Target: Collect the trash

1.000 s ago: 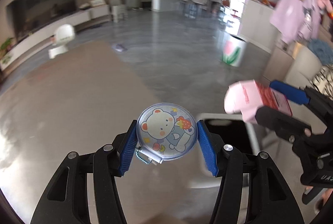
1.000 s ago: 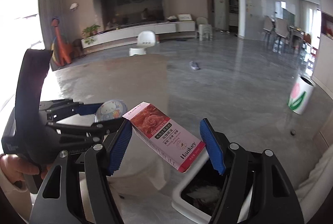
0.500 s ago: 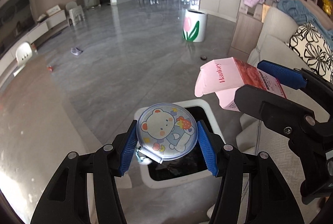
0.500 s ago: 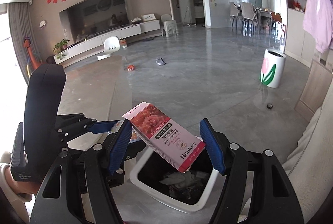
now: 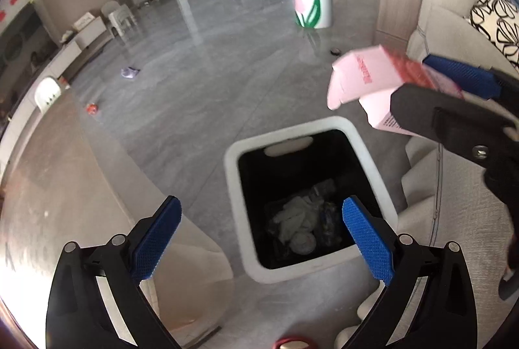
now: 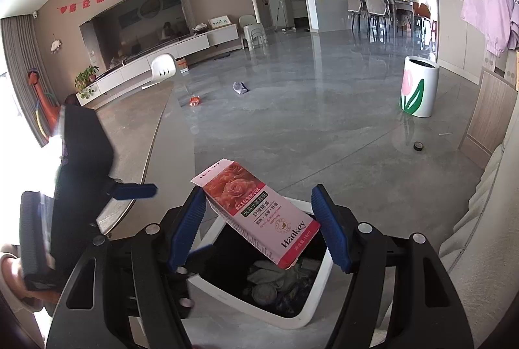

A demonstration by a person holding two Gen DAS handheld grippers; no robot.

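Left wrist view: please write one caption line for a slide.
Left gripper opening, empty, above the white trash bin; right gripper holds a pink box beside it.

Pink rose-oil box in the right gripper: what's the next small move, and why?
Probably open the right gripper and let go. The pink box hangs tilted right above the open white bin, which already has trash inside, and the left gripper, jaws opening with nothing between them, leaves the opening unblocked.
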